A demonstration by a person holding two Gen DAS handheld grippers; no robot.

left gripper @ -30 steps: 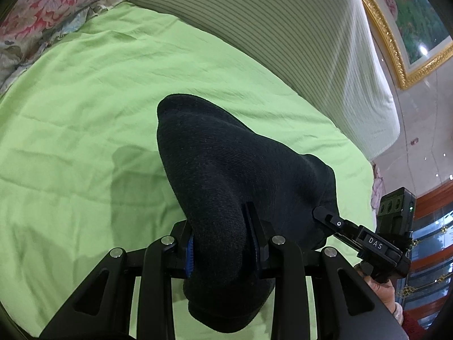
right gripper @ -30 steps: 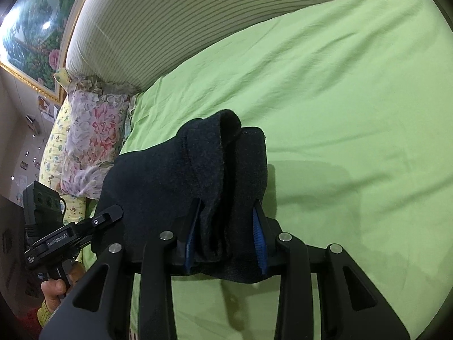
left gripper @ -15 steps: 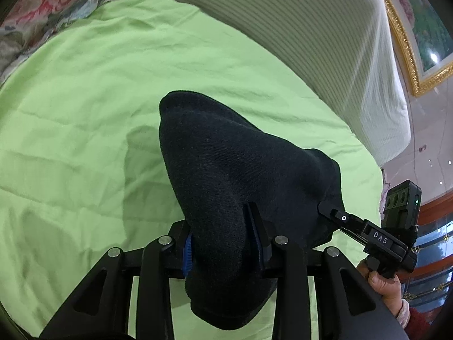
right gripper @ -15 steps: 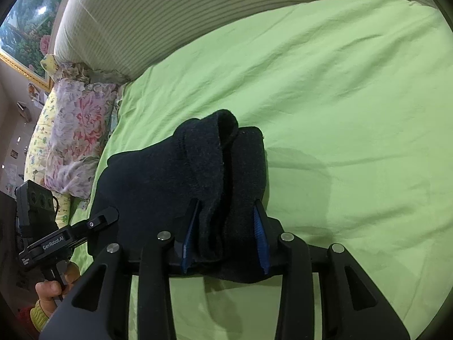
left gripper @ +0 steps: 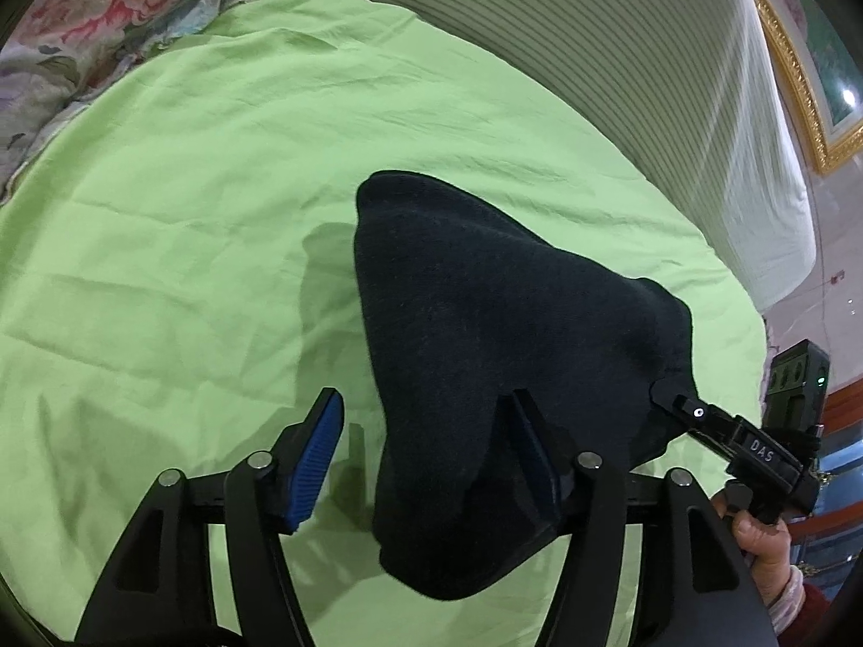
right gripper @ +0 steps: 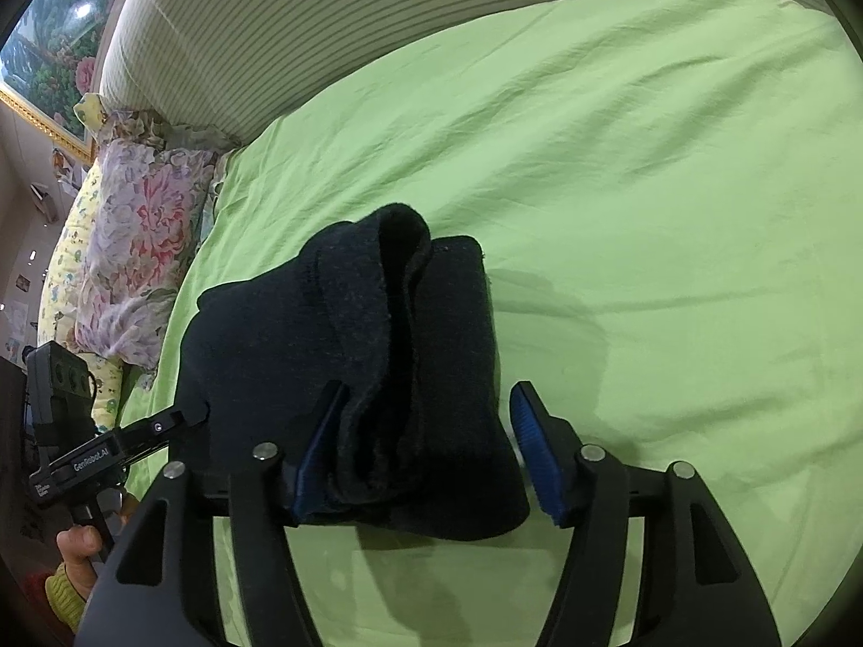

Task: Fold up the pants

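The dark navy pants (left gripper: 485,334) are bunched into a thick folded bundle on the green bed sheet (left gripper: 162,188). My left gripper (left gripper: 426,453) is open: its left pad stands clear of the cloth, and the bundle drapes over the right finger. In the right wrist view the pants (right gripper: 388,356) lie between the spread fingers of my right gripper (right gripper: 431,453), which is open too, with a gap at the right pad. Each gripper shows at the other view's edge, the right one (left gripper: 755,447) and the left one (right gripper: 91,458).
A striped bolster (left gripper: 620,64) runs along the far side of the bed. Floral pillows (right gripper: 135,248) lie at the bed's end. A gold-framed painting (left gripper: 809,54) hangs behind. Green sheet (right gripper: 647,188) spreads to the right.
Both grippers were shut on the pants half a second ago and have now opened. The bundle has settled lower between the fingers.
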